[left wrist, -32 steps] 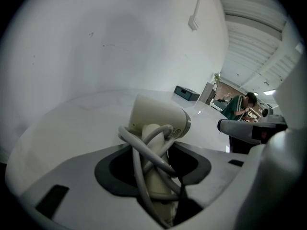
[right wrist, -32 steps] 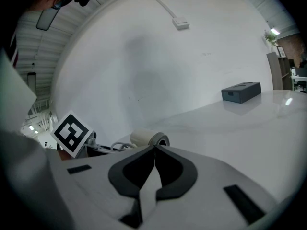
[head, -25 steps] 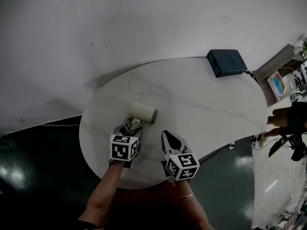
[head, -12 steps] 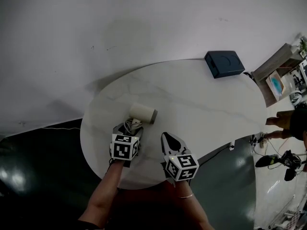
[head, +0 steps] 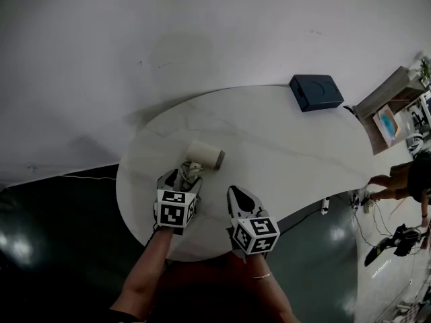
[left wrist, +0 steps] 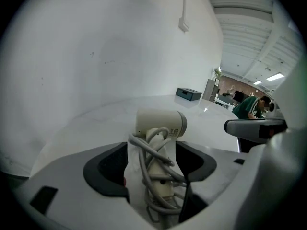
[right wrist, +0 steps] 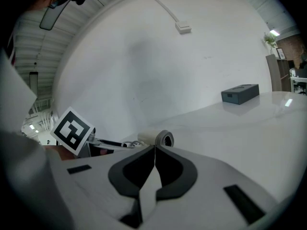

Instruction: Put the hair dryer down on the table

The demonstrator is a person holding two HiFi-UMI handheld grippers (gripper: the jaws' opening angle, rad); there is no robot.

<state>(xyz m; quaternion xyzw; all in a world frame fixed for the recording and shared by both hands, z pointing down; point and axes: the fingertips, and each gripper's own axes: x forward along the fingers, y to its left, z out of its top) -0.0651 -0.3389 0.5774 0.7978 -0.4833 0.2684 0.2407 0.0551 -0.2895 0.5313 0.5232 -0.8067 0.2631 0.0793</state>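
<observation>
A cream hair dryer [head: 205, 155] lies on the white marble table [head: 289, 147], its cord wound round the handle. In the left gripper view the handle [left wrist: 156, 176] stands between the jaws with the barrel [left wrist: 160, 123] beyond them. My left gripper [head: 180, 178] is opening its jaws, and a gap shows on each side of the handle, so the pads do not press on it. To the right of it my right gripper [head: 237, 194] rests shut and empty over the table's near edge. The right gripper view shows the barrel's round end [right wrist: 164, 139] just past the closed tips [right wrist: 154, 150].
A dark blue box [head: 316, 91] sits at the table's far right edge. A white wall rises behind the table. Dark floor lies to the left and below. A person and shelves stand at the far right [head: 404, 173].
The left jaws have spread apart from the hair dryer's handle. The hair dryer stays lying on the table. The right gripper has not moved.
</observation>
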